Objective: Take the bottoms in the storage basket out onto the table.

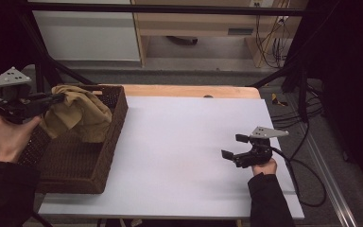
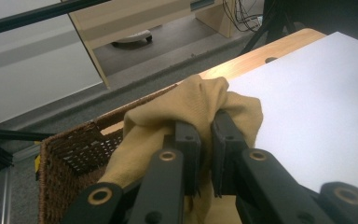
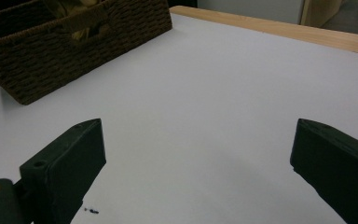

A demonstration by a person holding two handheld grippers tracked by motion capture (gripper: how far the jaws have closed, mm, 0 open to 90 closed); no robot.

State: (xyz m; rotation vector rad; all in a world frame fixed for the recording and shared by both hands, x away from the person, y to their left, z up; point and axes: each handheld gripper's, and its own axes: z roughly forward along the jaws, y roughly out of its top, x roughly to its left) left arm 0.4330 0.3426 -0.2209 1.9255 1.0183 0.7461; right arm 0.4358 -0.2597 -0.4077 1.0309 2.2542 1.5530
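Note:
A tan cloth (image 1: 80, 115) hangs over the dark wicker basket (image 1: 105, 146) at the table's left side. My left gripper (image 1: 56, 98) is shut on the cloth's upper fold and holds it above the basket. In the left gripper view the two black jaws pinch the tan cloth (image 2: 186, 102) close together, with my left gripper (image 2: 206, 140) over the basket (image 2: 70, 154). My right gripper (image 1: 234, 145) rests low on the white tabletop (image 1: 179, 142) at the right, jaws wide apart with nothing between them. In the right gripper view my right gripper (image 3: 200, 154) frames bare white surface.
The basket (image 3: 74, 51) sits at the table's left edge; a bit of tan cloth (image 3: 81, 32) peeks through its handle hole. A wooden strip (image 1: 189, 91) runs along the table's far edge. Cables (image 1: 307, 179) trail off the right side. Black frame bars stand at the back.

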